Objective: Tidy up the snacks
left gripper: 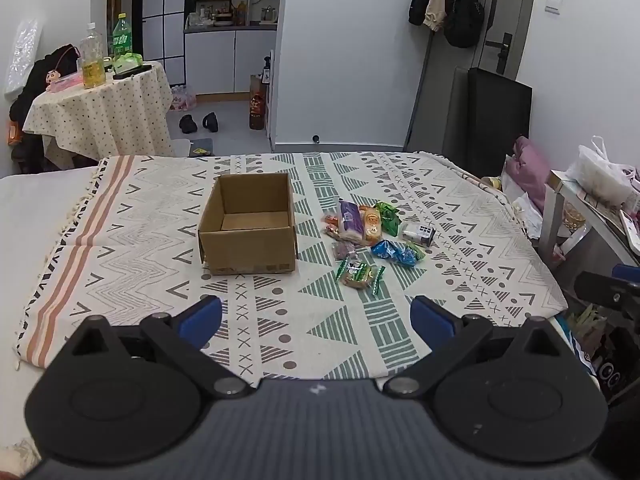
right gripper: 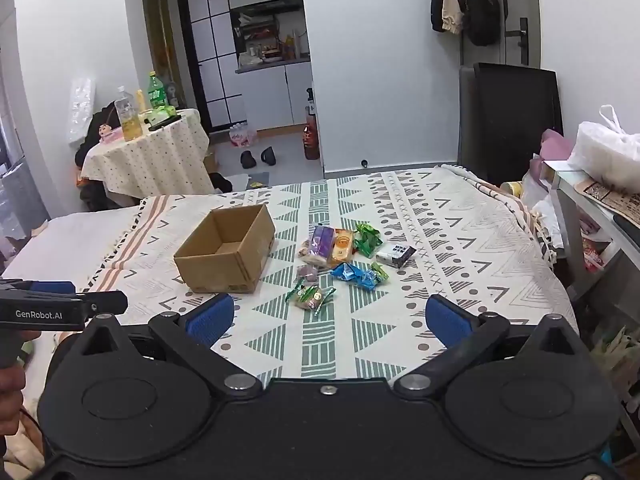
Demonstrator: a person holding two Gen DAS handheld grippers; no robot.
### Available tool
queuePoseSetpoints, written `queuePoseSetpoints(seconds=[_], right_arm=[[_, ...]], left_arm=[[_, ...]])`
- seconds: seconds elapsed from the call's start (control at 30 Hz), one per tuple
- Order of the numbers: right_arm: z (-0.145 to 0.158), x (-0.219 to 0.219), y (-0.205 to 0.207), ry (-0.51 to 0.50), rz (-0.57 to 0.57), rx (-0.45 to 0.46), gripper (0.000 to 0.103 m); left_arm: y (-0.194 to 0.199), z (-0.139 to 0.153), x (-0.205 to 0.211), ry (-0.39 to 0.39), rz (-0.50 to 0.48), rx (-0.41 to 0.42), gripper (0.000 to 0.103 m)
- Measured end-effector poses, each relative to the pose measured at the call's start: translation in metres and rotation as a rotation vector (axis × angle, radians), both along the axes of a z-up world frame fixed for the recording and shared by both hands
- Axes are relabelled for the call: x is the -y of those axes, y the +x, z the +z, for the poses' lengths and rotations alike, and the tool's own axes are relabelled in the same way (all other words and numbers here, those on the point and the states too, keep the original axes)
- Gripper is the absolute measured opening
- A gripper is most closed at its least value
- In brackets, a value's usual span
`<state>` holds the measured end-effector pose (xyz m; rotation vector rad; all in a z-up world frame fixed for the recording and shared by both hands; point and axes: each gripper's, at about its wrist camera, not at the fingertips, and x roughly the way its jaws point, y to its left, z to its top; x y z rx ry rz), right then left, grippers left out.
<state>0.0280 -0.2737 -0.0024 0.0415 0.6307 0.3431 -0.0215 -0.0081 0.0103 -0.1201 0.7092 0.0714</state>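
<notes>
Snacks loose on bed; box empty.
Pile lies at 3 o'clock of box, just beside it, likely staged for short transfers. Left claw and right claw spread, holding nothing, well short of the pile.

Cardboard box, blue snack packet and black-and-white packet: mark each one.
Cardboard box (left gripper: 248, 254): left wrist view, on its near outer wall.
Blue snack packet (right gripper: 354, 274): right wrist view, middle of the wrapper.
Black-and-white packet (right gripper: 396, 255): right wrist view, on its top face.
</notes>
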Motion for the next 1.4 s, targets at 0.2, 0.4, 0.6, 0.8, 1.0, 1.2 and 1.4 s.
queuePoseSetpoints(seconds=[0.2,0.4,0.6,0.8,1.0,1.2,1.4], right_arm=[[0.0004,-0.0029,-0.0021,0.006,0.002,0.003,0.103],[-0.0002,-0.0040,-0.0033,0.000,0.008,0.004,0.103],[-0.0006,-0.0045,-0.0039,-0.002,0.009,0.005,0.103],[-0.0004,-0.0051,-0.0043,0.000,0.005,0.007,0.103],[-0.0002,-0.0058,-0.0039,-0.003,0.008,0.007,0.103],[0.0000,-0.0062,-0.0045,0.002,0.004,0.004,0.103],[-0.0009,-0.0062,-0.0045,-0.003,0.015,0.003,0.103]], left_arm=[[-0.0008,0.0002,-0.0036,0.000,0.011,0.002,0.100],[-0.0012,-0.0024,-0.0051,-0.003,0.014,-0.002,0.100],[-0.0018,-0.0047,-0.0058,-0.009,0.021,-0.002,0.100],[-0.0021,-0.0051,-0.0067,-0.010,0.020,-0.002,0.100],[-0.0019,-0.0054,-0.0067,-0.009,0.022,0.000,0.100],[-0.0023,-0.0051,-0.0066,-0.009,0.023,0.001,0.100],[-0.0028,-0.0047,-0.0069,-0.009,0.022,-0.001,0.100]])
